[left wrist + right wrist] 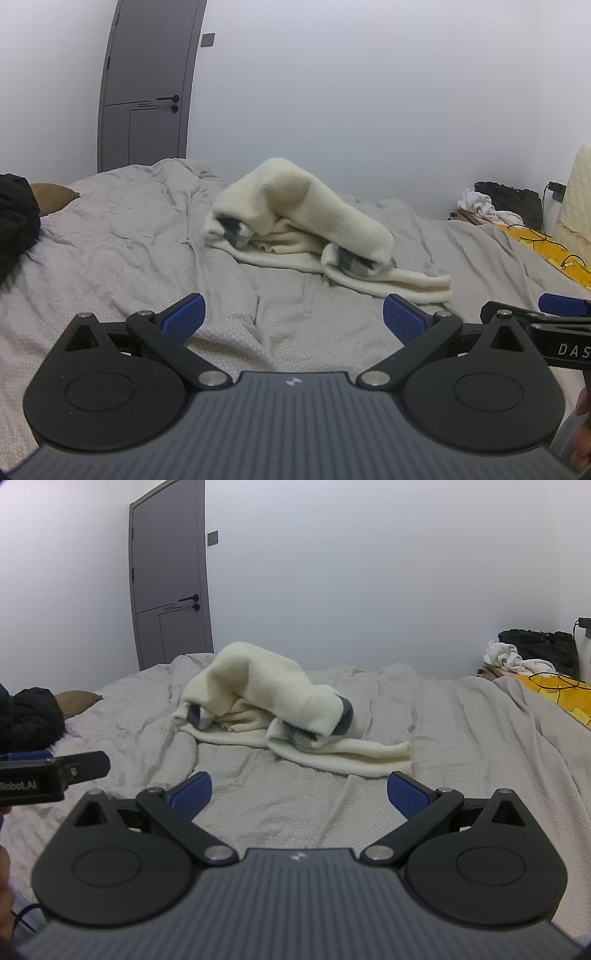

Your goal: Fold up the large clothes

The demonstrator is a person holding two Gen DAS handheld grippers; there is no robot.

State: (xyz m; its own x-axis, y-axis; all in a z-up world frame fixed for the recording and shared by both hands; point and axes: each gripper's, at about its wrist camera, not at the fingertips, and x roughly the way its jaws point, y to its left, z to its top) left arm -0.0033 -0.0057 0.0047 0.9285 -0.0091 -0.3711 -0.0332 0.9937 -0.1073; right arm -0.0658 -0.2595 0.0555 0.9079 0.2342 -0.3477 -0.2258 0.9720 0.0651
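Bed w/ wrinkled grey dotted sheet (pixel 122 258). Grey door (pixel 147 85) w/ black handle in white wall behind. Black clothing heap (pixel 16 225) and brown pillow (pixel 55 195) at left. Yellow fabric (pixel 557 698), black bag (pixel 539 650) at right.

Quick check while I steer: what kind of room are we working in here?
Most likely a bedroom at home. A wide bed with a rumpled grey duvet carries the cream sweater, a brown pillow lies near its head, and a grey door stands behind.
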